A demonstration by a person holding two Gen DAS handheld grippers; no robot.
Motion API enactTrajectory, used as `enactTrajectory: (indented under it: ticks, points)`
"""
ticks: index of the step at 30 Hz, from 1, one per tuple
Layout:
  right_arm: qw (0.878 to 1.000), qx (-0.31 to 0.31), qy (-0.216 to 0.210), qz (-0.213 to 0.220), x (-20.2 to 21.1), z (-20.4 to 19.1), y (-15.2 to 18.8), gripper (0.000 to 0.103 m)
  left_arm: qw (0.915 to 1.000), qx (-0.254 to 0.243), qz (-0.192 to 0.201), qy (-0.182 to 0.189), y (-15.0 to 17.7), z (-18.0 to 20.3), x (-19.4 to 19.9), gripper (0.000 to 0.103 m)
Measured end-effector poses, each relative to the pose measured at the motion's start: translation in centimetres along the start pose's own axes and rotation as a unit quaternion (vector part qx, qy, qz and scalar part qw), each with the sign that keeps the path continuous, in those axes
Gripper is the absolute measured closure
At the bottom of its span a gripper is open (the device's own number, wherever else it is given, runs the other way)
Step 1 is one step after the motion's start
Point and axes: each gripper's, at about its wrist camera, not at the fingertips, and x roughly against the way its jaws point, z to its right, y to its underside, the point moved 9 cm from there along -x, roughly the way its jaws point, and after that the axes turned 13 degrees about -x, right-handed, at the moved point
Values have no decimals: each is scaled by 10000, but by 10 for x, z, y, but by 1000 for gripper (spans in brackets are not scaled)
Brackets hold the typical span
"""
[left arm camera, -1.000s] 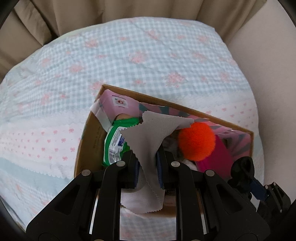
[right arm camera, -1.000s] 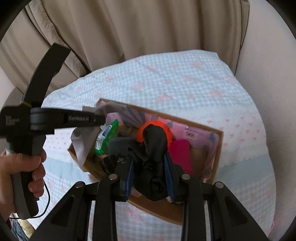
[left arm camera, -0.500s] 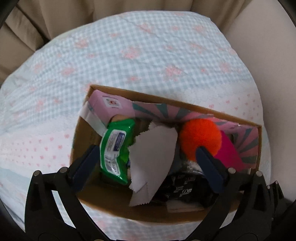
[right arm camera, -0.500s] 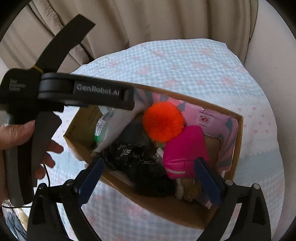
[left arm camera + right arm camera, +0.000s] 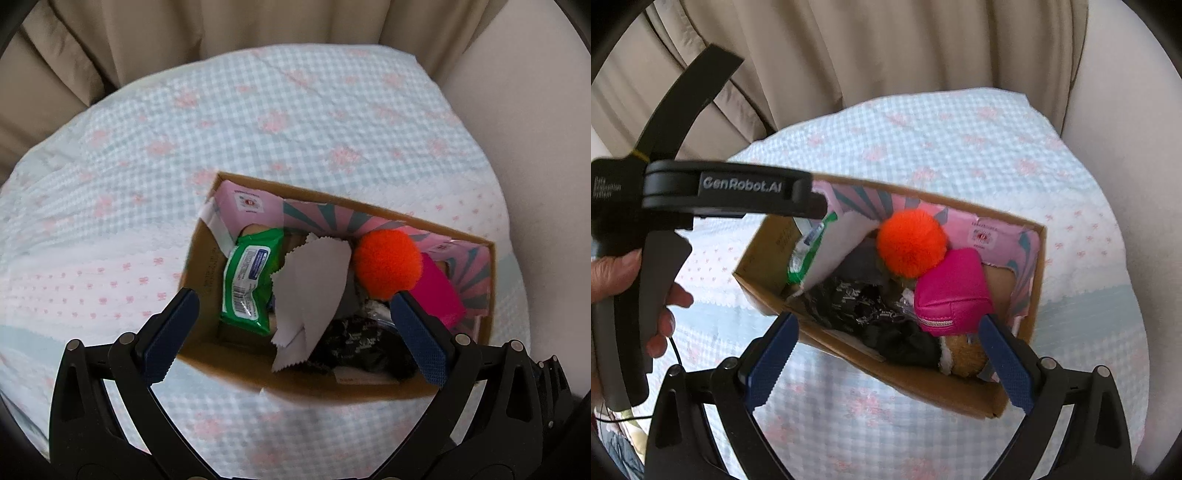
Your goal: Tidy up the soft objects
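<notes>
A cardboard box [image 5: 199,266] [image 5: 1015,402] sits on the bed. In it lie a grey cloth [image 5: 314,295] [image 5: 838,251], a green wipes pack [image 5: 251,280] [image 5: 809,251], an orange pom-pom [image 5: 388,262] [image 5: 912,243], a pink zip pouch [image 5: 436,295] [image 5: 953,291] and black fabric [image 5: 362,343] [image 5: 886,325]. My left gripper [image 5: 295,332] is open and empty above the box's near edge. My right gripper [image 5: 886,354] is open and empty above the box's near side. The left gripper's body [image 5: 713,188] shows in the right wrist view.
The bed has a blue-checked, pink-flowered cover [image 5: 295,110] [image 5: 942,147]. Beige curtains [image 5: 184,29] [image 5: 886,48] hang behind it. A pale wall [image 5: 535,129] stands at the right. A brown plush item [image 5: 964,354] lies in the box's near corner.
Both grippers have opened: the left let go of the grey cloth, the right let go of the black fabric, both now in the box. Both grippers have pulled back slightly.
</notes>
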Motion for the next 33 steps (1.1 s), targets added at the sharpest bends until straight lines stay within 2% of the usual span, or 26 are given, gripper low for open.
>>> enactTrajectory:
  ticks: [4, 8, 13, 16, 19, 23, 27, 33]
  points:
    - [9998, -6, 28, 180, 25, -8, -5, 6, 9998, -66, 194, -16, 3, 2, 33, 0]
    - [9992, 2, 106, 392, 58, -16, -10, 6, 9981, -259, 538, -129, 7, 4, 84, 0]
    - [9967, -48, 204, 786, 122, -32, -17, 6, 9939, -326, 1046, 86, 22, 8, 161, 0]
    - [9938, -131, 294, 1064, 168, -43, -18, 6, 9888, -489, 1407, 69, 36, 11, 211, 0]
    - [9888, -269, 490, 1387, 217, -55, -17, 6, 9825, -537, 1782, 93, 53, 7, 259, 0]
    - [9806, -496, 654, 1780, 277, -72, -11, 6, 9718, -613, 2250, 357, 79, 2, 316, 0]
    - [9708, -568, 808, 2188, 326, -94, 2, 6, 9585, -890, 2704, 153, 102, -1, 366, 0]
    - [9551, -661, 1019, 2702, 370, -114, 21, 6, 9402, -999, 3257, 41, 131, -12, 418, 0]
